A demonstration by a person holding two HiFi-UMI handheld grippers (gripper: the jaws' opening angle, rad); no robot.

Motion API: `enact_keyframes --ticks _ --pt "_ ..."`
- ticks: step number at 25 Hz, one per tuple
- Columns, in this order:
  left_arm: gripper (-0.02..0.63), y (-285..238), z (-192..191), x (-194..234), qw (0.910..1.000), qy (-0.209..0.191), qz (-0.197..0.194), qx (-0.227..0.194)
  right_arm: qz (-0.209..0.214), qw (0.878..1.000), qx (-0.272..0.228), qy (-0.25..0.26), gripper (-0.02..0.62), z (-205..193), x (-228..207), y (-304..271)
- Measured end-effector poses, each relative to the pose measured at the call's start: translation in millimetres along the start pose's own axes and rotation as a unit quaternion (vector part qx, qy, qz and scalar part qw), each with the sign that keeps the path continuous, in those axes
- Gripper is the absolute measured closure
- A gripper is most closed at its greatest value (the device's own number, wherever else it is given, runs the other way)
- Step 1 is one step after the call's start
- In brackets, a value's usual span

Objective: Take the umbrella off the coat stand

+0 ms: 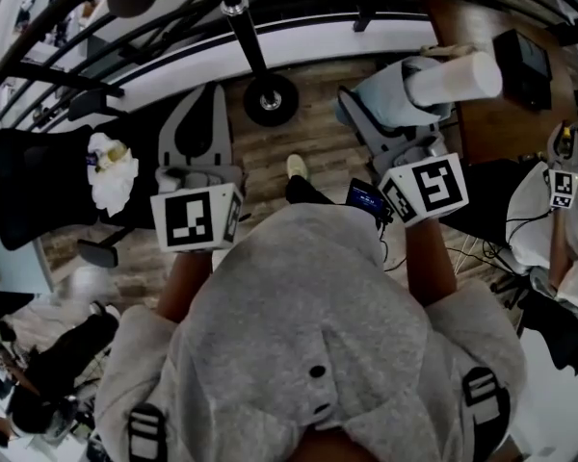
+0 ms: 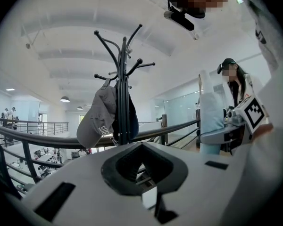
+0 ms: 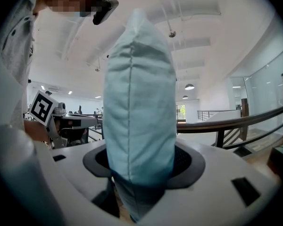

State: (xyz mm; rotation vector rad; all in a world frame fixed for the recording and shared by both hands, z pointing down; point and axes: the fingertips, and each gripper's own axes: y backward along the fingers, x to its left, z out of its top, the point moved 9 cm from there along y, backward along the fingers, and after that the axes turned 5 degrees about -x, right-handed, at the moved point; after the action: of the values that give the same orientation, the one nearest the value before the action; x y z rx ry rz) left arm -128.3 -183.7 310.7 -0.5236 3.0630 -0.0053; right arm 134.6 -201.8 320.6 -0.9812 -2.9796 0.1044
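Note:
A folded pale blue umbrella (image 3: 139, 121) stands upright between the jaws of my right gripper (image 3: 141, 171), which is shut on it. From the head view the umbrella (image 1: 455, 79) sticks out forward of the right gripper (image 1: 405, 89). The black coat stand (image 2: 124, 86) rises ahead of my left gripper (image 2: 141, 166), with a grey cap (image 2: 99, 117) and a dark item hanging from it. Its round base (image 1: 271, 99) sits on the floor between the two grippers. My left gripper (image 1: 200, 104) is shut with nothing in it.
A black railing (image 1: 125, 56) runs behind the stand, and its rail (image 2: 47, 140) crosses the left gripper view. A dark wooden table (image 1: 486, 114) stands at the right. Another person (image 2: 233, 81) with a marker cube (image 1: 564, 187) is at the right. A black bag (image 1: 39, 186) lies at the left.

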Motion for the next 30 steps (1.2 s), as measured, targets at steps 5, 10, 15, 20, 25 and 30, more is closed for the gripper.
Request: enact_keyframes --ticks 5,10,15,20,25,30 --pt "0.595 42.4 -3.2 -2.6 1.0 0.007 0.002 -0.005 -0.002 1.0 0.001 0.006 0.322 -3.9 34.0 25.9" --pt "0.595 81.9 -5.6 -6.2 0.9999 0.01 0.009 -0.01 0.003 1.0 0.004 0.009 0.322 -6.9 64.7 49.0" --pt "0.595 124.0 -5.4 -18.8 0.9996 0.012 0.016 -0.018 0.006 1.0 -0.001 0.017 0.322 -7.1 91.7 80.6" --pt "0.595 171.4 -5.5 -31.9 0.9994 0.009 0.023 -0.024 0.011 1.0 -0.01 0.018 0.322 -8.9 120.1 113.3" --pt "0.595 216.6 -3.1 -48.7 0.9993 0.005 0.024 -0.03 0.009 1.0 -0.018 0.016 0.322 -9.1 146.0 149.9" --pt "0.595 252.7 -4.4 -61.5 0.9993 0.006 0.02 -0.03 0.006 1.0 -0.022 0.016 0.322 -8.3 171.0 182.3"
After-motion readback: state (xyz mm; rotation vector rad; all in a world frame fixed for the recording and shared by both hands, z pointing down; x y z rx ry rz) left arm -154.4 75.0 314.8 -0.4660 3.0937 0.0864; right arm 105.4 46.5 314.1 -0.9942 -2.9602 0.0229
